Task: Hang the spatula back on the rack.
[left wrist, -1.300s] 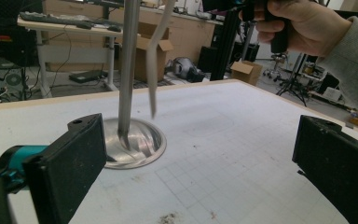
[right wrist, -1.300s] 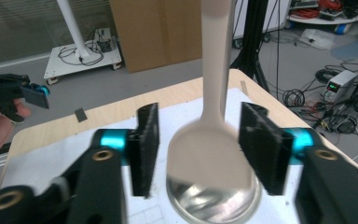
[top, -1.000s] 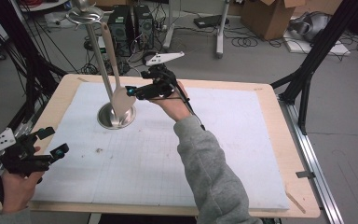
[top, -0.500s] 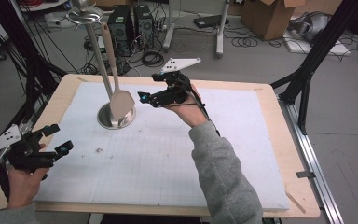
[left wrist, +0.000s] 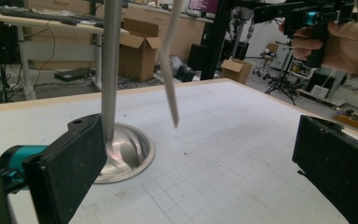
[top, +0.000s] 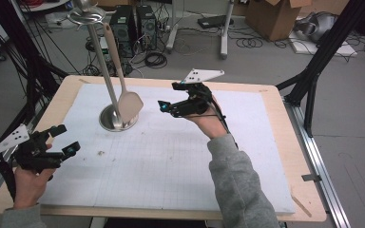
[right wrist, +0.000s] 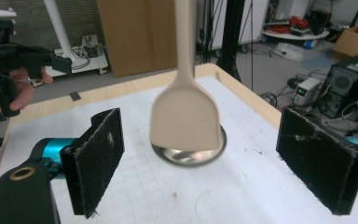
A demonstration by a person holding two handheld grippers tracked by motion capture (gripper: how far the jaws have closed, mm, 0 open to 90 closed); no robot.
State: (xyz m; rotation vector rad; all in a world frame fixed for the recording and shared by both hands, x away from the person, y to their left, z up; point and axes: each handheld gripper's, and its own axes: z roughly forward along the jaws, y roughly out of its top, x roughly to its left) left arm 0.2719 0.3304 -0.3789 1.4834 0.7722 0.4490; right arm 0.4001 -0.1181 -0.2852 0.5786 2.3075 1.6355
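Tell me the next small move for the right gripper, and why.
Probably pull the right gripper a little farther back from the beige spatula hanging on the silver metal stand. Its jaws stand open and hold nothing, and the spatula's blade hangs free just ahead of them, so backing off should avoid knocking it.

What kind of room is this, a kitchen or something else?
Probably a lab or workshop, not a kitchen: computer towers and loose cables on the floor, cardboard boxes, and a wooden table in a black frame.
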